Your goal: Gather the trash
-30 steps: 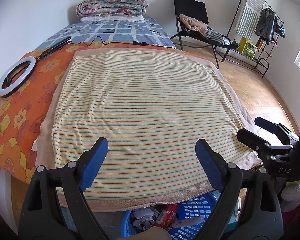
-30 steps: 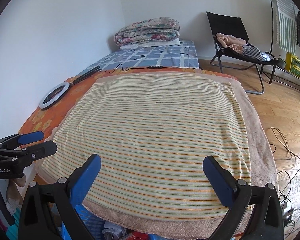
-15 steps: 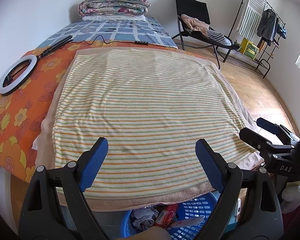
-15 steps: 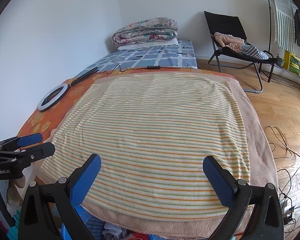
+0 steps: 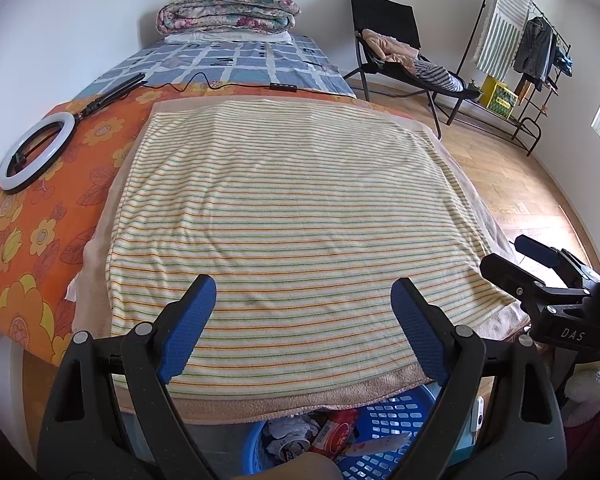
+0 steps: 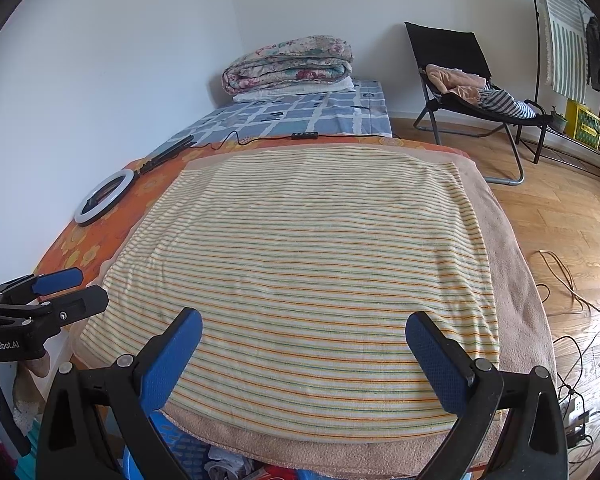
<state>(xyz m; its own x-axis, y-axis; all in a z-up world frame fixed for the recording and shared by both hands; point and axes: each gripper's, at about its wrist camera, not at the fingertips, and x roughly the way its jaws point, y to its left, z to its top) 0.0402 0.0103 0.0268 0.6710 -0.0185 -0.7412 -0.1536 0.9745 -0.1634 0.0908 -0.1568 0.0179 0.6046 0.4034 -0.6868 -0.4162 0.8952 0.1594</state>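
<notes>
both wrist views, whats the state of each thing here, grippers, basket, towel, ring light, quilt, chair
left gripper: open, empty, over the near edge of the towel
right gripper: open, empty
blue basket: below the bed edge, holds crumpled paper and packaging
striped towel: spread flat, nothing lying on it
ring light: lying flat on the orange floral sheet, unlit
quilt: folded, at the far end of the bed
folding chair: unfolded, clothes draped on it

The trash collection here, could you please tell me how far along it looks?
Done: crumpled paper and wrappers already lie in the blue basket below the bed's near edge. In hand: nothing; the left gripper and right gripper both have jaws open and empty. Left: no loose trash shows on the striped towel.
</notes>
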